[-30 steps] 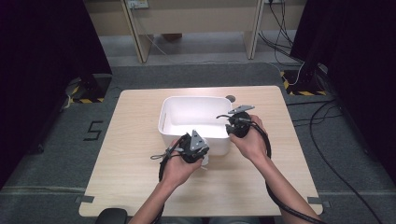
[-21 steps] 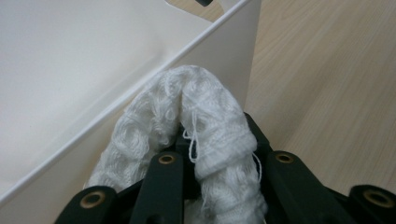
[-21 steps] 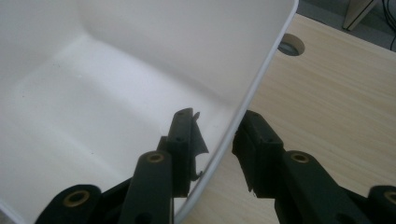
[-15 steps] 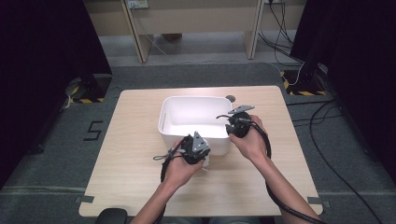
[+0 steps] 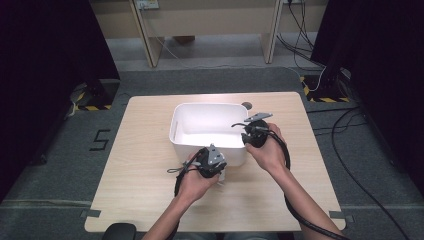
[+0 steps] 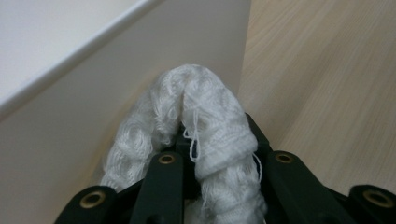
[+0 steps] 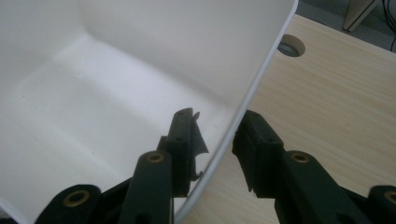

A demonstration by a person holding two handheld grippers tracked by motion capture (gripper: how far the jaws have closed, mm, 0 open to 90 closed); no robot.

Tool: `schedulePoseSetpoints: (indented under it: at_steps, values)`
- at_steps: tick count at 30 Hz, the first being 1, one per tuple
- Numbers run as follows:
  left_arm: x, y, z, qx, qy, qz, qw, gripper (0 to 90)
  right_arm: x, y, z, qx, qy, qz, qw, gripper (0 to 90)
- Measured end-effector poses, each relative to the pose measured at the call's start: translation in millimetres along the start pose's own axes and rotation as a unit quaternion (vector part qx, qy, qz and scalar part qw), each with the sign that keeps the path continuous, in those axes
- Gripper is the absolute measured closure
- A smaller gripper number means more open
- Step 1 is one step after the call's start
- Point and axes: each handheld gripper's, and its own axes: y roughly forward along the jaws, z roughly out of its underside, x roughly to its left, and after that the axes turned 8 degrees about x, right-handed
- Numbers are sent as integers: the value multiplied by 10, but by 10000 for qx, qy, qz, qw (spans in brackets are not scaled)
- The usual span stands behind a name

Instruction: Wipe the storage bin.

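A white plastic bin (image 5: 176, 120) stands in the middle of the light wooden table (image 5: 140, 175). My left gripper (image 5: 220, 174) is at the bin's near wall, pointing down, shut on a white knitted cloth (image 6: 205, 116) bunched between its jaws. The left gripper view has the bin's outer wall (image 6: 93, 93) just behind that cloth, and my left gripper (image 6: 215, 154) close to the tabletop. At the bin's right wall my right gripper (image 5: 248, 131) has one jaw inside and one outside. In the right gripper view my right gripper (image 7: 217, 135) clamps the rim, and the bin's inside (image 7: 116, 102) holds nothing.
A round cable hole (image 5: 246, 105) sits in the tabletop behind the bin, also seen as the hole (image 7: 290, 45) beyond the rim. Bare table lies left and right of the bin. Cables (image 5: 350, 150) trail on the floor to the right.
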Motion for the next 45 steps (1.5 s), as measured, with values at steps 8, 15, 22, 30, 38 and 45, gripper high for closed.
schedulePoseSetpoints:
  at_steps: [8, 15, 22, 30, 38, 45]
  values:
    - [-16, 57, 26, 98, 46, 25, 9999, 746, 1, -1, 0, -3, -6, 7, 10000, 676]
    - [-18, 102, 46, 126, 37, 55, 9999, 746, 6, 0, -1, -3, -8, 8, 10000, 676]
    - [-21, 136, 54, 165, 40, 78, 9998, 746, 5, 1, -1, -10, -9, 1, 10000, 676]
    - [-35, 195, 61, 229, 46, 108, 9997, 746, 7, 0, 0, -14, -32, 5, 10000, 676]
    - [-43, 230, 63, 273, 56, 101, 9996, 746, 10, 0, -1, -17, -41, -5, 10000, 676]
    - [-42, 239, 62, 324, 73, 109, 9994, 746, 13, 0, -1, -19, -37, -20, 10000, 676]
